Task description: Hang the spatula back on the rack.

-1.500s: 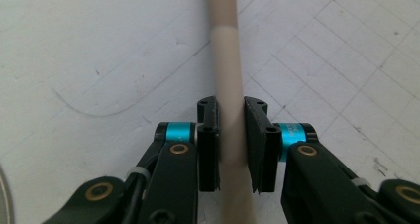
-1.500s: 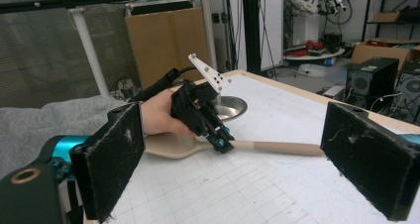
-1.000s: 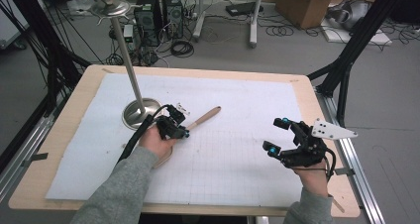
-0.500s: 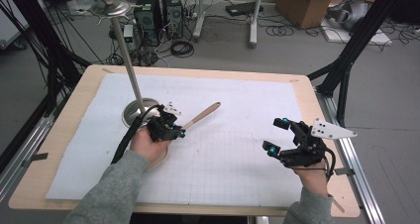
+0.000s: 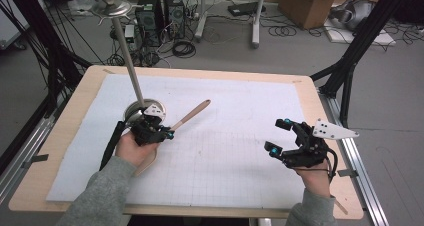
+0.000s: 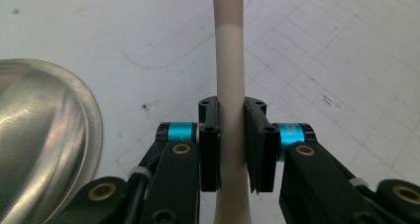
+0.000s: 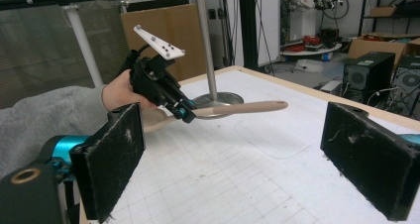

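Note:
A wooden spoon [image 5: 192, 115] is held by its handle in my left gripper [image 5: 167, 133], which is shut on it just right of the metal stand's base. In the left gripper view both jaws press the pale handle [image 6: 229, 60] from either side. In the right gripper view the spoon [image 7: 242, 107] hangs level a little above the mat, its bowl by the hand and its handle end pointing right, with the left gripper [image 7: 181, 110] around it. My right gripper [image 5: 277, 135] hovers open over the mat's right side, nothing between its pads [image 7: 111, 154].
A metal stand with a round base [image 5: 132, 113] and a tall tilted pole [image 5: 127, 56] sits at the mat's left, close to my left hand. A white gridded mat [image 5: 235, 151] covers the wooden table [image 5: 75, 106]. Cables, computer cases and boxes lie on the floor beyond.
My left gripper has carried the spoon a little to the left and toward the person, closer to the stand's base. The right gripper has stayed in place, open.

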Motion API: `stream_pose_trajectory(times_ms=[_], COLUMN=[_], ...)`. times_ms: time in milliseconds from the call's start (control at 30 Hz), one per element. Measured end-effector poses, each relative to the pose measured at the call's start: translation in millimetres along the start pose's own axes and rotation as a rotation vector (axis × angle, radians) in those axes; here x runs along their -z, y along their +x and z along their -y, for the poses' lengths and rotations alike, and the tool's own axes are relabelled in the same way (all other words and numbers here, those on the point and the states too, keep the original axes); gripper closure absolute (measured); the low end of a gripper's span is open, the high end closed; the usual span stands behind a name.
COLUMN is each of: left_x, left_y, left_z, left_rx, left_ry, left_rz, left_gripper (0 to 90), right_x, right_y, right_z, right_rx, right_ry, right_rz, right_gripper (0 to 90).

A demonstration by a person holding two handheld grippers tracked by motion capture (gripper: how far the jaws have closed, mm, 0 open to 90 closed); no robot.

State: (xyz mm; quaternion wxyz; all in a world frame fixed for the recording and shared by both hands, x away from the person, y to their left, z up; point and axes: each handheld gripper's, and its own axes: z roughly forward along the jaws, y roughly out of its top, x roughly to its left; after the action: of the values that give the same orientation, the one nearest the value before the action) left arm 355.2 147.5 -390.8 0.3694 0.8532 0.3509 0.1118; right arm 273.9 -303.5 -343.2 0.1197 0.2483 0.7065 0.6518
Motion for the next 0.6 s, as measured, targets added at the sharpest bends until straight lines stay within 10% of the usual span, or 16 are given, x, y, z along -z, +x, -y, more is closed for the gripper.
stream_pose_trajectory(times_ms=[600], left_x=[41.4], left_y=[13.1], left_z=[25.7], left_rx=[0.023], left_ry=[-0.117], left_rz=[-0.027], left_gripper=[78.1], right_x=[-3.0], right_y=[-4.5], right_z=[0.5], right_rx=[-0.005], right_ry=[0.004], right_rz=[0.005], right_gripper=[8.8])
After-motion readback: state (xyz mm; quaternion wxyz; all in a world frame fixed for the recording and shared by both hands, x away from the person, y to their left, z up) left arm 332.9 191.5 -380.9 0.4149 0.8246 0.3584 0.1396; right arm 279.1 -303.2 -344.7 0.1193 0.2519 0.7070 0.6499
